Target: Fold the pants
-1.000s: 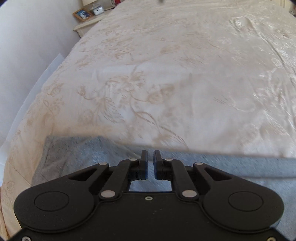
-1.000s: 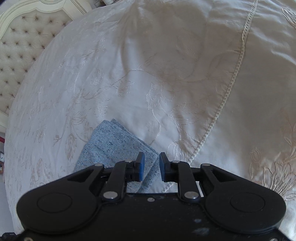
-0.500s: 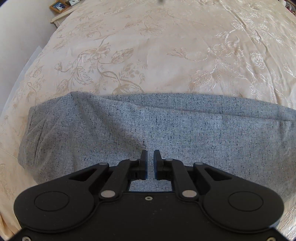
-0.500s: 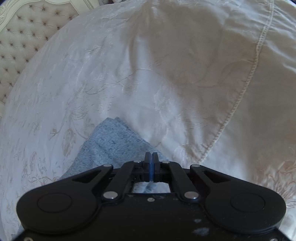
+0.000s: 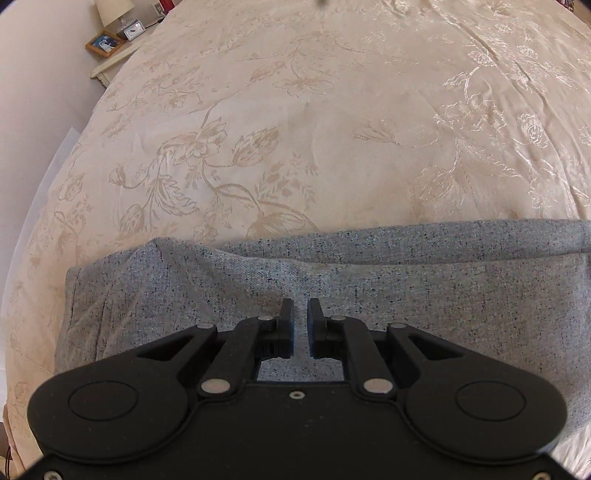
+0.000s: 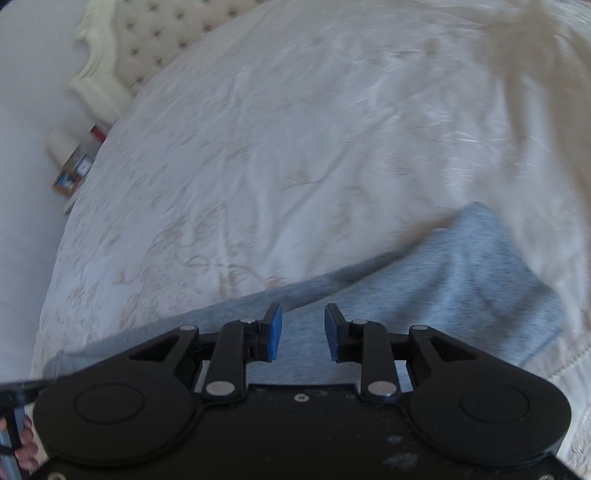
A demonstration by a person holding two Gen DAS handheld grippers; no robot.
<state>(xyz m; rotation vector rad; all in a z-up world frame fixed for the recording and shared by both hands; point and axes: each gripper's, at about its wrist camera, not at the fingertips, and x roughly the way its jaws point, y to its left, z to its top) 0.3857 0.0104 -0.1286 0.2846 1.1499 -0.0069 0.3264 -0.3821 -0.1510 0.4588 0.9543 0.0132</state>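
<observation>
Now your right gripper (image 6: 303, 332) has just been opening, with nothing between its fingers, above the gray pants (image 5: 369, 280) lying flat along the near edge of the bed (image 5: 295, 129). Your left gripper (image 5: 301, 328) hovers nearly clenched, empty. Next, pick an edge to fold over.

No legible text, labels, brand marks or numbers in either view. Left wrist view, upper left of frame: small clock (image 5: 133, 28) on the bedside table (image 5: 110, 63), dial too small to read; framed picture (image 5: 105, 43) beside it, no lettering discernible. Right wrist view, left edge: framed item (image 6: 68, 181), motion-blurred, unreadable.
</observation>
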